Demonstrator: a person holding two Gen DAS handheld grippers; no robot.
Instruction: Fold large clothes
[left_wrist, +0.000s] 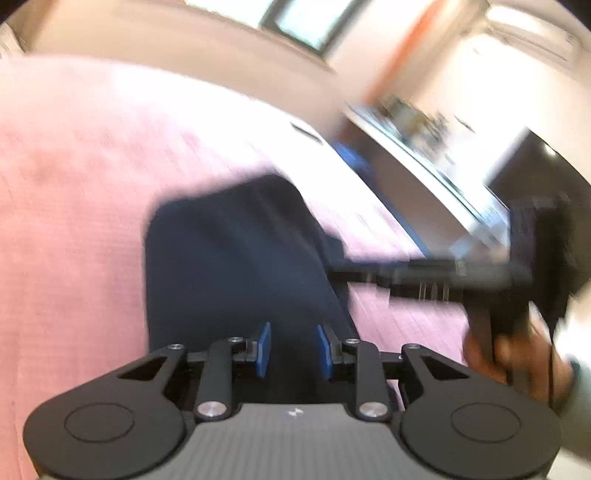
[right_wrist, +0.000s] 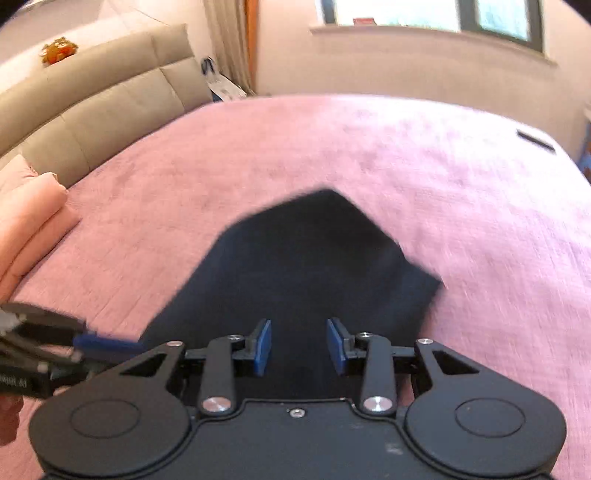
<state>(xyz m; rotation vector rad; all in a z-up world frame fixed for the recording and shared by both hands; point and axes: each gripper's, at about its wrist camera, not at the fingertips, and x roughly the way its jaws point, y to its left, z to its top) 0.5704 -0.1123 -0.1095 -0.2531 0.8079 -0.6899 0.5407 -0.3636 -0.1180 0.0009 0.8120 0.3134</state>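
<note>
A dark navy garment (left_wrist: 236, 258) lies on a pink bedspread (left_wrist: 74, 184), folded into a compact shape. In the left wrist view my left gripper (left_wrist: 293, 349) hangs just above its near edge, blue pads apart, nothing between them. The right gripper body (left_wrist: 443, 273) reaches in from the right, blurred. In the right wrist view the garment (right_wrist: 306, 266) has a pointed far corner, and my right gripper (right_wrist: 299, 347) is above its near edge, pads apart and empty. The left gripper's fingers (right_wrist: 107, 345) show at the left edge, beside the cloth.
A pink pillow (right_wrist: 29, 221) lies at the bed's left end before a grey padded headboard (right_wrist: 92, 99). A window (right_wrist: 424, 14) is in the far wall. A cluttered desk (left_wrist: 424, 133) and a dark screen (left_wrist: 535, 173) stand beyond the bed's right edge.
</note>
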